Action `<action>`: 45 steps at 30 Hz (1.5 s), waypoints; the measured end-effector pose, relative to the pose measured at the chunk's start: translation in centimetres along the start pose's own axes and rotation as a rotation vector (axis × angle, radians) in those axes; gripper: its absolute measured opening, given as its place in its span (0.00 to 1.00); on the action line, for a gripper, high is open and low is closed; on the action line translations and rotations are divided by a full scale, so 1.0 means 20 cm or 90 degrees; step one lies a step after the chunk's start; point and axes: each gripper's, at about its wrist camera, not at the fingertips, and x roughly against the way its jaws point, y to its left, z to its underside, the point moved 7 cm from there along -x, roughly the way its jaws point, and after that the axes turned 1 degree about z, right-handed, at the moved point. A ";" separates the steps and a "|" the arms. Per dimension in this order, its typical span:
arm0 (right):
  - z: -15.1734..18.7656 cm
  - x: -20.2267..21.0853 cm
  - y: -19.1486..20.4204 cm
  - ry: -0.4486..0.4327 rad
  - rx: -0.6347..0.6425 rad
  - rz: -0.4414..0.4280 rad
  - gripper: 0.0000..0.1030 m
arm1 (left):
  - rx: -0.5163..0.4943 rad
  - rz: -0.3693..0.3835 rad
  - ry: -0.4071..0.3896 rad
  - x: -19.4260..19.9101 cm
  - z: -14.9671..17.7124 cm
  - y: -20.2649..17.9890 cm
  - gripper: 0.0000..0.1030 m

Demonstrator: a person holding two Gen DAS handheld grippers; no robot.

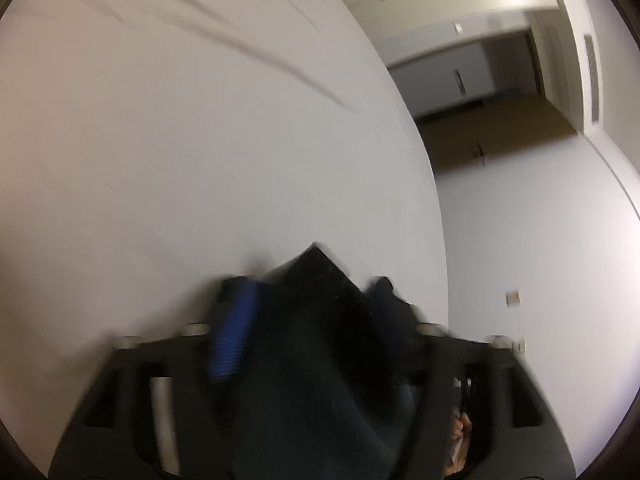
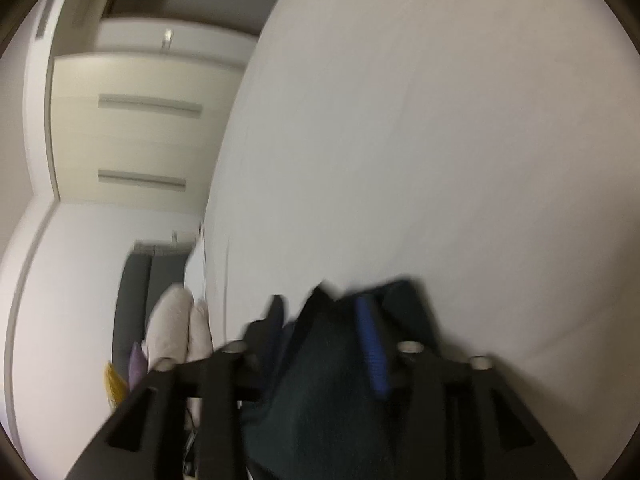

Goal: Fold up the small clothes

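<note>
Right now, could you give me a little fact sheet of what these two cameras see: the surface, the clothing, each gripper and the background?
surface: plain white tabletop, bare ahead of both grippers
clothing: dark, blackish-green cloth garment, lying between the blue-padded fingers in both views
left gripper: open, cloth loose between the fingers
right gripper: open, same dark cloth between the fingers
image quality: motion-blurred
background: white walls, brown floor; pale pillows beside a grey seat in the right view
</note>
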 end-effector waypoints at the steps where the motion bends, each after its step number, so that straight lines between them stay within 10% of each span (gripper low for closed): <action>1: -0.02 0.03 -0.01 -0.018 -0.014 -0.011 0.59 | 0.003 -0.008 -0.005 0.01 -0.02 0.01 0.76; 7: 0.03 0.13 0.16 -0.037 0.115 0.041 0.61 | -0.046 -0.049 -0.057 0.18 -0.08 -0.03 0.76; 19: 0.21 -0.09 0.21 0.069 0.320 0.212 0.52 | -0.280 -0.165 0.037 -0.01 0.19 -0.21 0.76; 28: 0.24 -0.14 0.21 0.101 0.349 0.170 0.39 | -0.229 -0.104 0.045 0.10 0.24 -0.09 0.44; 42: 0.22 -0.15 0.16 0.116 0.340 0.162 0.11 | -0.239 -0.144 0.076 -0.05 0.24 -0.09 0.41; 45: 0.21 -0.14 0.15 0.109 0.332 0.156 0.08 | -0.258 -0.154 0.087 -0.08 0.25 -0.09 0.04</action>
